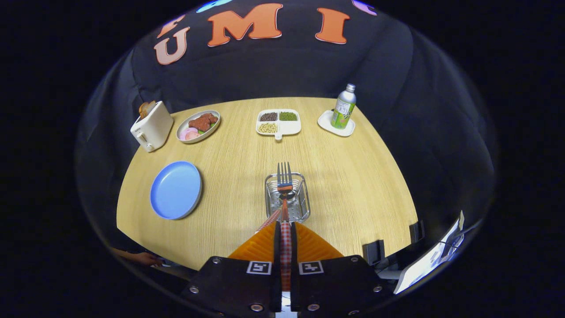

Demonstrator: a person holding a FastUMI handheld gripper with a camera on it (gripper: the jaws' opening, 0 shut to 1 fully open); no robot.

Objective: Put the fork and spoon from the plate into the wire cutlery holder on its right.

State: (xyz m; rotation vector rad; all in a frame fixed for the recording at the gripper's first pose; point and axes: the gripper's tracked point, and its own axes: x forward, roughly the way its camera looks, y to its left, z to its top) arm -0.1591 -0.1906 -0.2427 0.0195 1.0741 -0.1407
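Spanning the wooden table [353, 185] first: emptied blue plate [175, 190] near its left edge, wire cutlery holder [287, 197] mid-table already taking one checked handle [270, 219], gripper [286, 236] clamped on the fork [284, 176] above it—tines could snag wire, holder may tip.

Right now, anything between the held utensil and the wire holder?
Nothing visible does. The tool is shut on a checked handle that runs on to the fork, whose tines stand above the wire cutlery holder. The spoon already leans inside. The blue plate lies off to one side.
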